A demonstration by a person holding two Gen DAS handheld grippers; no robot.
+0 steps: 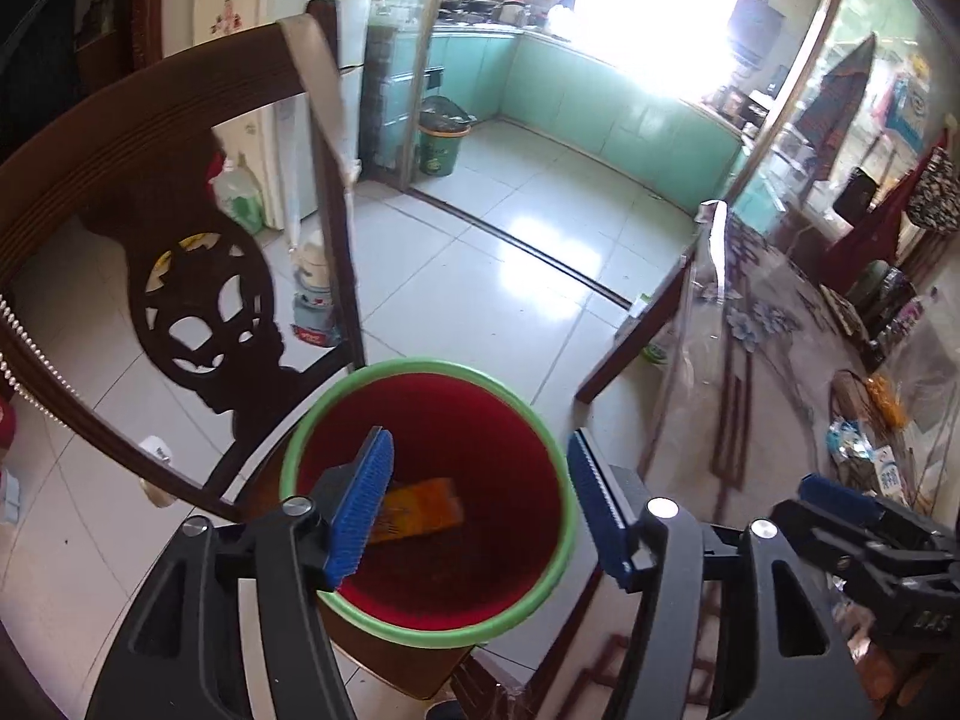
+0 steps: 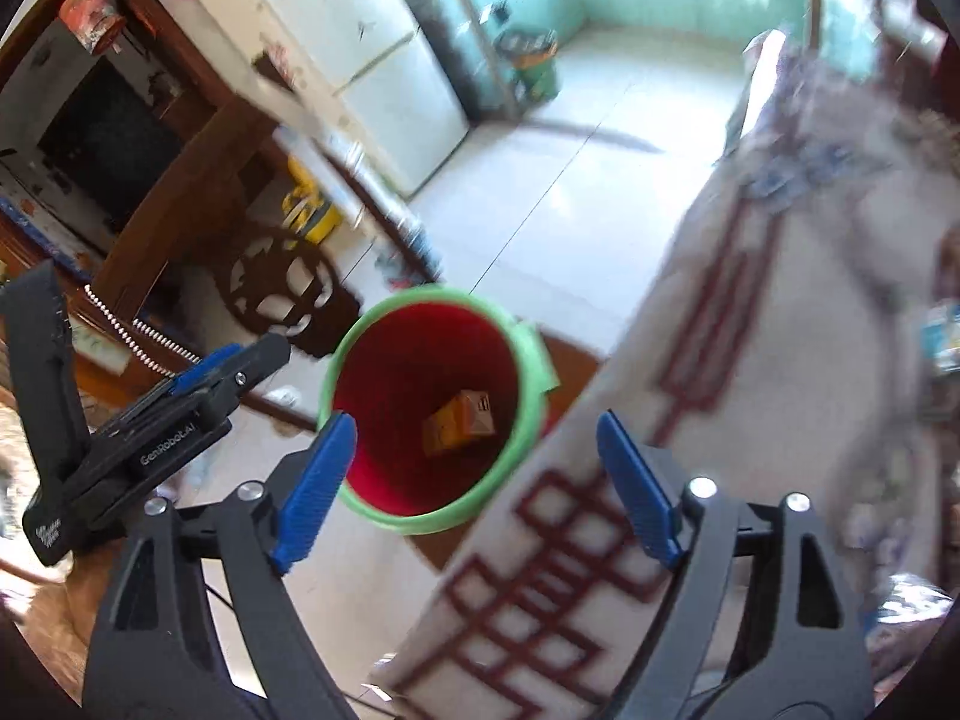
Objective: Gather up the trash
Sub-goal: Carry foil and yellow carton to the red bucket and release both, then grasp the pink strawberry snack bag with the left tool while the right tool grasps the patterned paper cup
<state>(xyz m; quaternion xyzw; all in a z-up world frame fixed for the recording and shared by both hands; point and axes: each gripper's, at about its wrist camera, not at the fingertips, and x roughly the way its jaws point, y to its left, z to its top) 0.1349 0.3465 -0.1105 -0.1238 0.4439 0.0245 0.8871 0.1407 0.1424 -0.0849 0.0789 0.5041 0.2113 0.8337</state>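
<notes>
Both tongs hang spread and empty over the red bin [image 1: 480,618]: left gripper [image 1: 480,504], right gripper [image 2: 474,486]. An orange carton [image 2: 459,429] lies on its bottom, twelve o'clock of them.

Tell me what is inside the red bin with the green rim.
An orange carton lies on the bottom of the red bin. In the left wrist view, a blue pad of the open left tongs covers part of it. Nothing else shows inside.
</notes>
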